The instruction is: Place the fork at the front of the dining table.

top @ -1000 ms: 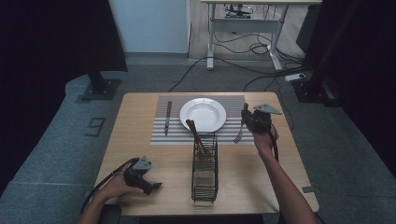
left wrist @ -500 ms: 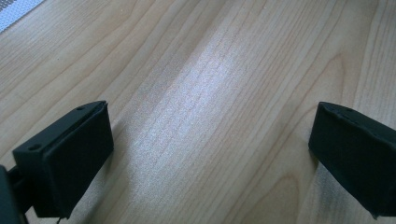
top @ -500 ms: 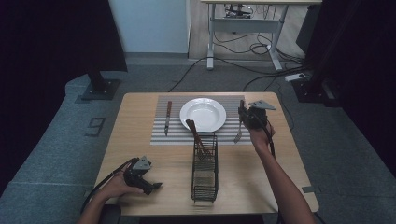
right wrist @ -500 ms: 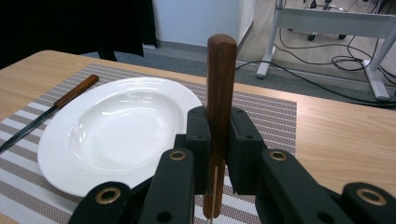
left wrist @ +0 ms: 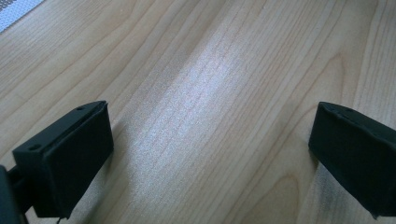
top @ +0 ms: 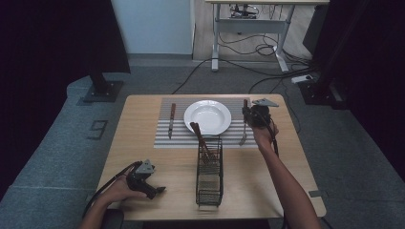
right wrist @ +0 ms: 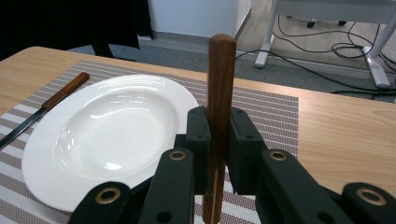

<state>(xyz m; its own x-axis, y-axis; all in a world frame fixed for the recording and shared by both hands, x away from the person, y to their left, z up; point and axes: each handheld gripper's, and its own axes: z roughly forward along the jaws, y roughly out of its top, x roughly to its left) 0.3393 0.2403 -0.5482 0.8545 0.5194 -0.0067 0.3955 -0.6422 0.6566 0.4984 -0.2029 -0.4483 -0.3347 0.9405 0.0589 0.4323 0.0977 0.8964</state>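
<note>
Fork hangs from the right gripper above the placemat near the desk's right edge, just right of the plate; its prongs sit low over the mat. The left gripper rests by the desk's front-left corner, left of the wire rack.

Its own view shows jaws spread wide over bare wood, holding nothing.

In the right gripper's view the jaws clamp the wooden handle upright. I'd lower it straight, parallel to the plate's rim, opposite the knife, before letting go.
</note>
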